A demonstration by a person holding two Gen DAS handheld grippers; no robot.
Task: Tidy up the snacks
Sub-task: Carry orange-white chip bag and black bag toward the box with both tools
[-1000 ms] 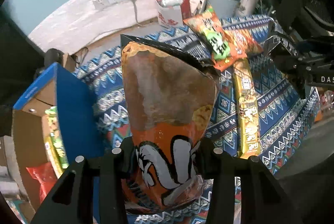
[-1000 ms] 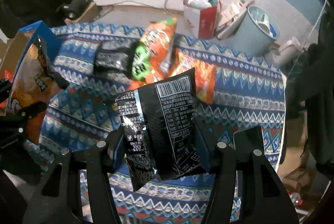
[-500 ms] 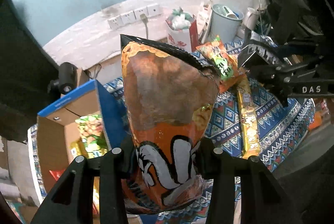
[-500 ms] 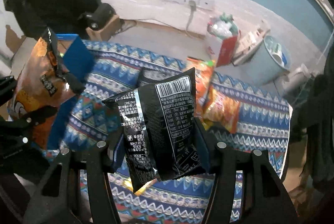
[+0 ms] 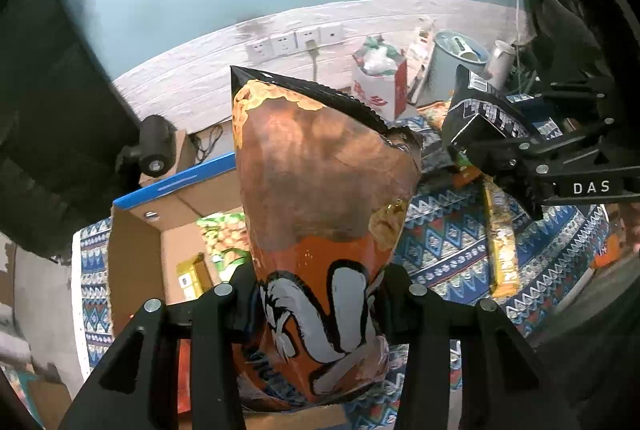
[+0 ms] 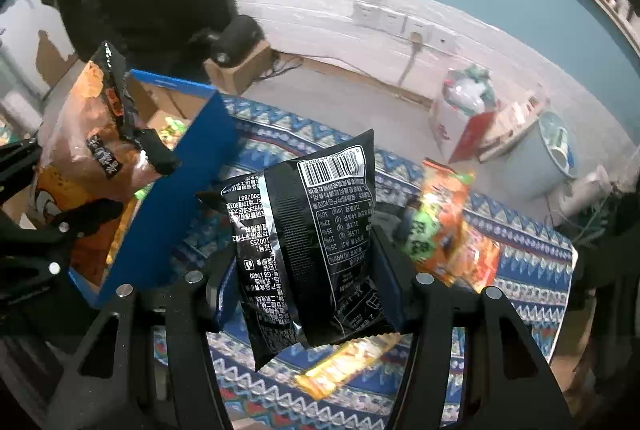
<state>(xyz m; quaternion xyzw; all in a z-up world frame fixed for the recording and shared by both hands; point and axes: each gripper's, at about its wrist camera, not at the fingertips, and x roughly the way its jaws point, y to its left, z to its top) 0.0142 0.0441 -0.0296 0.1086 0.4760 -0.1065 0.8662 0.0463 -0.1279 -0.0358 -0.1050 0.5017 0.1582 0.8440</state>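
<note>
Both bags have been lifted clear of the patterned cloth (image 6: 520,262) and carried toward the cardboard box (image 5: 136,250), which now lies just beneath and left of the left gripper (image 5: 320,310). The orange bag (image 5: 320,197) is clamped upright in that gripper; the black bag (image 6: 312,254) is clamped in the right gripper (image 6: 308,294), beside the box's blue flap (image 6: 176,197). Dropping in seems next. Green and yellow packets (image 5: 220,234) are seen already inside the box.

The left gripper (image 5: 316,294) clamps an orange snack bag (image 5: 320,205) (upright) above the cardboard box (image 5: 136,250).
</note>
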